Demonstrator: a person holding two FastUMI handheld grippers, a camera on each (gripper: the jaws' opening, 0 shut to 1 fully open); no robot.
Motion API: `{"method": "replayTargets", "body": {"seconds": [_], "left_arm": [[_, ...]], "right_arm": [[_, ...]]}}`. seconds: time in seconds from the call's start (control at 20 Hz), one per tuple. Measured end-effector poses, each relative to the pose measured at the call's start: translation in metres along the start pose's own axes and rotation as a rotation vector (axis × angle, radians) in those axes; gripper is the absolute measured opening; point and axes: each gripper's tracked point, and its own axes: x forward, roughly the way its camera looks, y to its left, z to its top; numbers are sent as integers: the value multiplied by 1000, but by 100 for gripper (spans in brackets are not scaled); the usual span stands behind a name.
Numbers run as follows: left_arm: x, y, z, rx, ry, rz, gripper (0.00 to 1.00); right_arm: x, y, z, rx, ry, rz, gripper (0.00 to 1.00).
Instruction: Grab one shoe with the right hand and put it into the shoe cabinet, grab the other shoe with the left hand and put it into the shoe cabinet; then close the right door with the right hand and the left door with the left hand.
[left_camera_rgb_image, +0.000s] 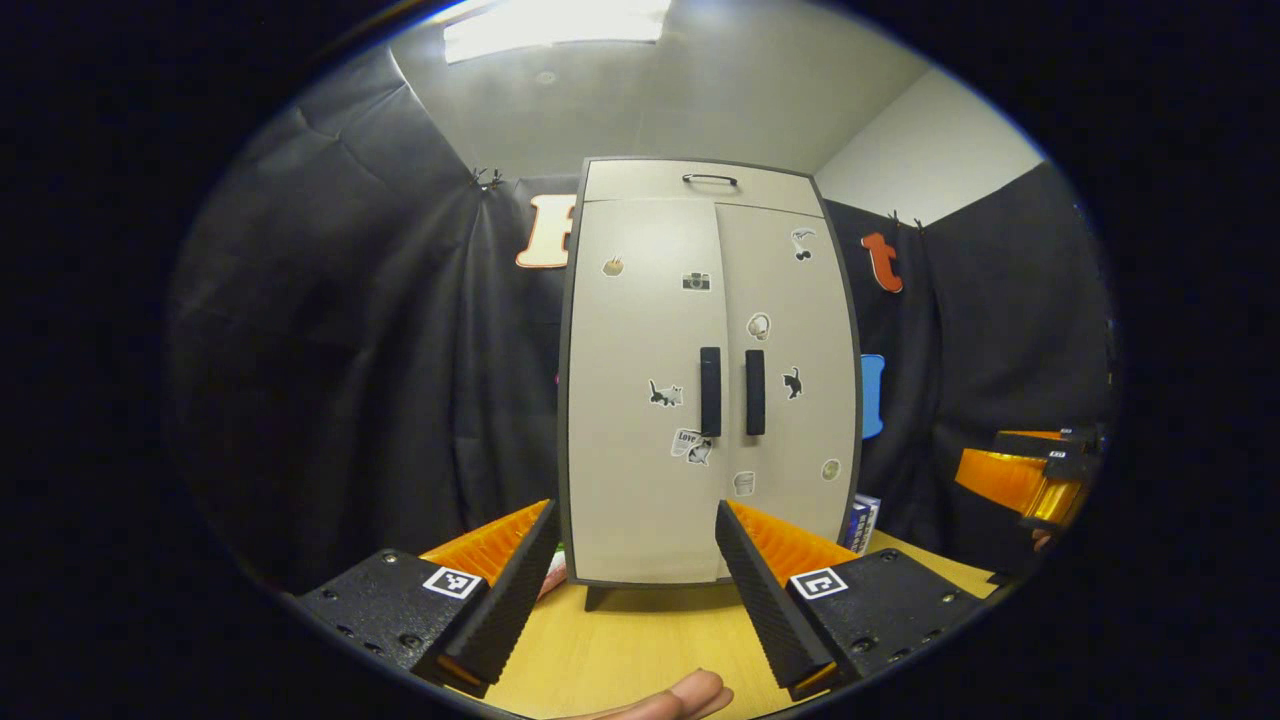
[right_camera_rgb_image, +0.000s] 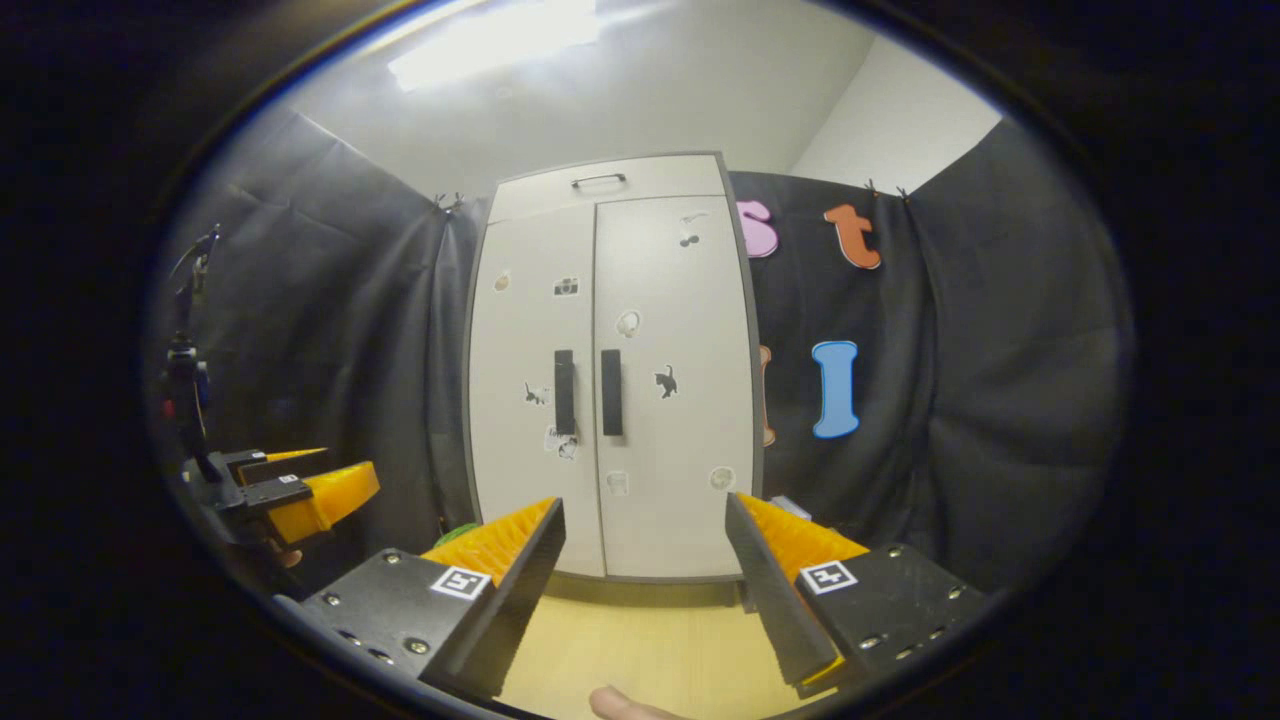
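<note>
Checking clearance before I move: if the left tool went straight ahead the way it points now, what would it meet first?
Probably the shoe cabinet: the open left tool faces its closed doors, roughly at the left door near the seam. Only bare table lies between, though depth is hard to judge.

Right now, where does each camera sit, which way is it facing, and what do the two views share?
Left gripper view: rides on the left gripper, looks straight at the closed cabinet over the wooden table; its own open fingers and a fingertip show at the bottom, the right gripper off to the right.
Right gripper view: rides on the right gripper, faces the cabinet; its open fingers show below, the left gripper at left.
Shared: cabinet with both doors shut, table, each other's gripper.
</note>
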Motion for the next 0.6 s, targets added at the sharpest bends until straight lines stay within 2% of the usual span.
{"method": "replayTargets", "body": {"seconds": [0.15, 0.2, 0.25, 0.35, 0.45, 0.6], "left_arm": [[-2, -4, -3, 9, -1, -11, 96], [-2, -4, -4, 8, -3, -16, 94], [-3, -5, -5, 8, -2, -21, 96], [-5, -6, -7, 5, -2, -21, 96], [-6, -6, -6, -1, -4, -4, 96], [-7, -18, -6, -14, -11, -23, 96]], "right_arm": [[-10, 0, 0, -5, -13, -6, 97], [-18, 1, 5, 6, -32, 0, 97], [-24, 6, 8, 19, -46, 15, 94], [-36, 11, 13, 21, -73, 37, 94], [-47, 10, 22, 11, -101, 30, 94], [-56, 10, 31, 5, -134, 13, 96]]}}
